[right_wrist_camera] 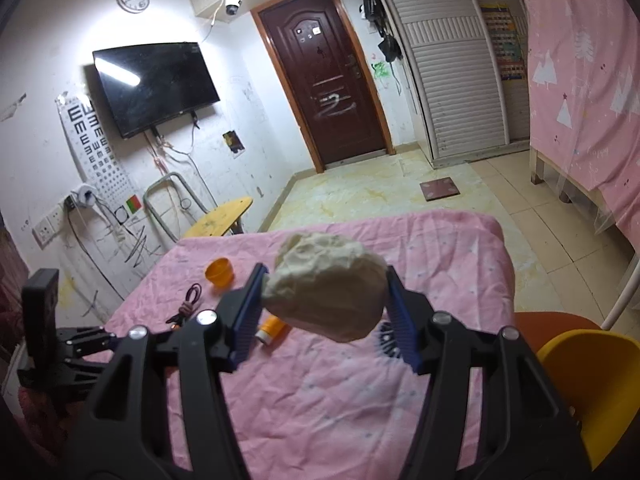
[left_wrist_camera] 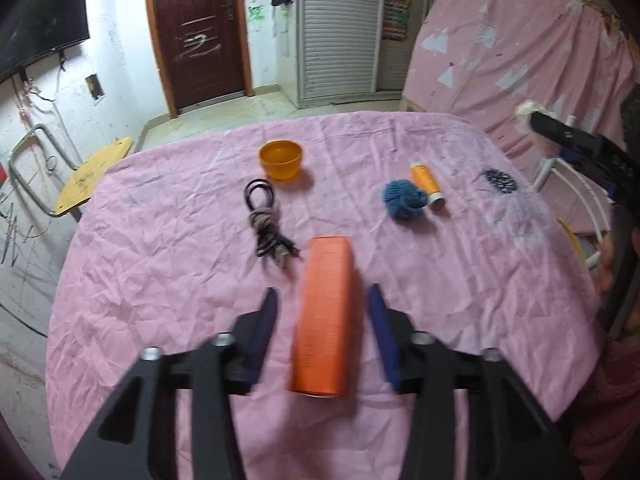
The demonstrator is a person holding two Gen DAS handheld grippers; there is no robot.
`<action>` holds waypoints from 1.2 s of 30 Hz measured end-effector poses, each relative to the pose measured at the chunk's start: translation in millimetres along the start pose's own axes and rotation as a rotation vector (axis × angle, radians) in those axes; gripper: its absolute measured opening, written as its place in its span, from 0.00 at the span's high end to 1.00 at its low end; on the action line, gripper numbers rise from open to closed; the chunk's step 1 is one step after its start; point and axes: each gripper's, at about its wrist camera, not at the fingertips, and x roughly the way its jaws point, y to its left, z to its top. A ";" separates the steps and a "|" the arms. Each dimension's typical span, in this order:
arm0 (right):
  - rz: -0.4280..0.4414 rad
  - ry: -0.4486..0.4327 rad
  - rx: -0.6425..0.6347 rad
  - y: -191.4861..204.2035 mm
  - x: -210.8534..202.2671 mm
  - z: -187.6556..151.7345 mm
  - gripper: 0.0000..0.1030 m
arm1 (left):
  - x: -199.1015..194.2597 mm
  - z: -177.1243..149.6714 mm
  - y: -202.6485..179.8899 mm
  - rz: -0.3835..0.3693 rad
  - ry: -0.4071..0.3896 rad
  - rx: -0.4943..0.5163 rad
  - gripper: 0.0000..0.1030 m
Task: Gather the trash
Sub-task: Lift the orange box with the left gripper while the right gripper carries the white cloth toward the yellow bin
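the right gripper (right_wrist_camera: 324,300) is closed on a crumpled wad of pale paper (right_wrist_camera: 326,286), both blue pads pressed into its sides, and the wad is held lifted above the pink tablecloth (right_wrist_camera: 320,400). in the left wrist view the same wad is seen at the tip of that gripper at about 2 o'clock, out past the right table edge.

the left gripper (left_wrist_camera: 323,300) is seen with its jaws parted. an orange box (left_wrist_camera: 326,320) lies lengthwise between the blue pads, with a gap on each side, so it is not gripped; it rests on the cloth.

outward from the left gripper, a tied purple cable (left_wrist_camera: 266,220) lies at 11 o'clock, an orange bowl (left_wrist_camera: 280,159) further at 12 o'clock, a blue knitted ball (left_wrist_camera: 403,199) touching or just beside a small orange bottle (left_wrist_camera: 427,185) at 1 o'clock, and a dark round comb-like item (left_wrist_camera: 499,181) at 2 o'clock near the right edge.

the step in hand is judged to be carrying the paper wad to a bin; no bin is visible, though a yellow rim (right_wrist_camera: 596,392) sits at 4 o'clock in the right wrist view, beside the table. the next move likely calls for a steady grip until the wad is over a container.

open floor lies beyond the far table edge; a white rail stands close at the right side.
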 end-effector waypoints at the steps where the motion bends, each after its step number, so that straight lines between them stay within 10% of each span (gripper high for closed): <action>1: 0.000 -0.003 0.006 -3.7 -1.1 -0.6 0.46 | 1.3 -0.5 0.5 0.005 0.004 0.000 0.54; 6: -0.020 -0.019 0.034 -20.8 -6.8 -3.5 0.45 | 13.9 -4.1 -3.3 0.007 0.049 0.006 0.56; 11: -0.035 -0.028 0.057 -33.8 -13.4 -4.6 0.45 | 19.8 -7.4 -14.2 0.020 0.054 0.031 0.84; 25: -0.109 -0.076 0.099 -68.5 -35.1 -0.2 0.45 | 6.1 9.3 -36.8 0.007 0.002 0.040 0.85; 28: -0.124 -0.028 0.071 -68.8 -23.4 -2.4 0.13 | 4.3 14.7 -43.3 -0.026 0.002 0.034 0.85; 36: -0.215 0.134 -0.059 -63.6 1.4 -10.5 0.11 | 2.7 17.7 -55.4 -0.054 -0.001 0.036 0.85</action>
